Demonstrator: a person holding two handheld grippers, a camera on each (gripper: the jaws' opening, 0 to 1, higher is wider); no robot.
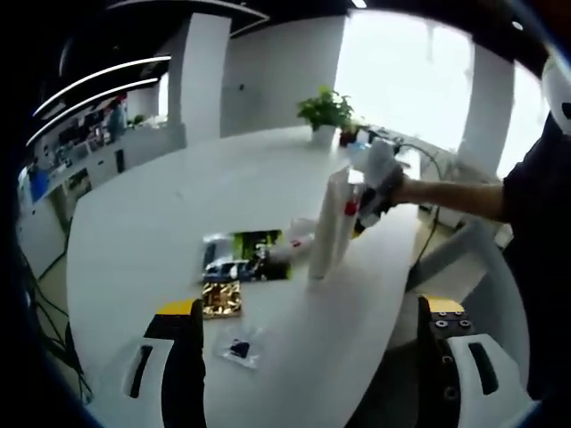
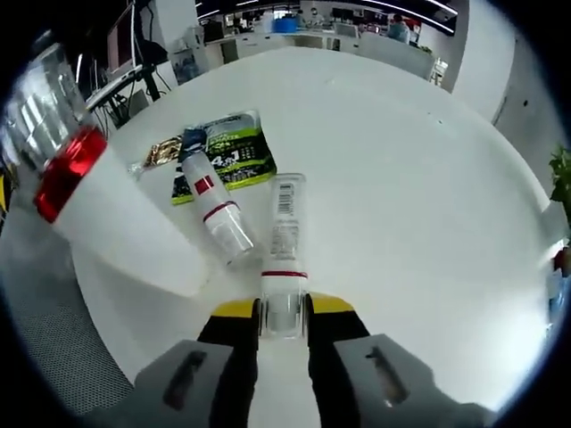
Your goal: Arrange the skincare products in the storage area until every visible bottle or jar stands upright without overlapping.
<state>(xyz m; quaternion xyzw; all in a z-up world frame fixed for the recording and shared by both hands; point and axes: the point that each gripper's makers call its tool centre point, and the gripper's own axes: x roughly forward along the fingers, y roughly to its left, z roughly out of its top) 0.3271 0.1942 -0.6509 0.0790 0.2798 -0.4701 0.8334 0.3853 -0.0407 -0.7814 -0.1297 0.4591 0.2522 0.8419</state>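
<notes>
On the white table (image 2: 401, 178), nearest in the right gripper view, the right gripper (image 2: 284, 323) has its two yellow-tipped jaws clamped on the clear cap end of one white tube (image 2: 284, 241) with a red band, which points away from the jaws. Just left of that tube lies one small white bottle (image 2: 212, 207) with red stripes, on its side, its far end resting on the green sachet (image 2: 234, 147). Beyond the green sachet's left corner peeks one gold sachet (image 2: 162, 152). At the view's left edge looms one large white bottle (image 2: 116, 223) with a red ring under a clear cap, tilted in this view.

In the left gripper view, the left gripper (image 1: 312, 334) holds nothing, its two jaws spread wide apart. Between them and the green sachet (image 1: 245, 256) lies one small clear packet (image 1: 239, 349) with a dark spot, then the gold sachet (image 1: 221, 299). Right of the green sachet one tall white bottle (image 1: 323, 234) stands upright, with the other gripper held by a person's hand (image 1: 403, 189) just behind it. Far beyond, at the table's far edge, sits one potted plant (image 1: 325, 114).
</notes>
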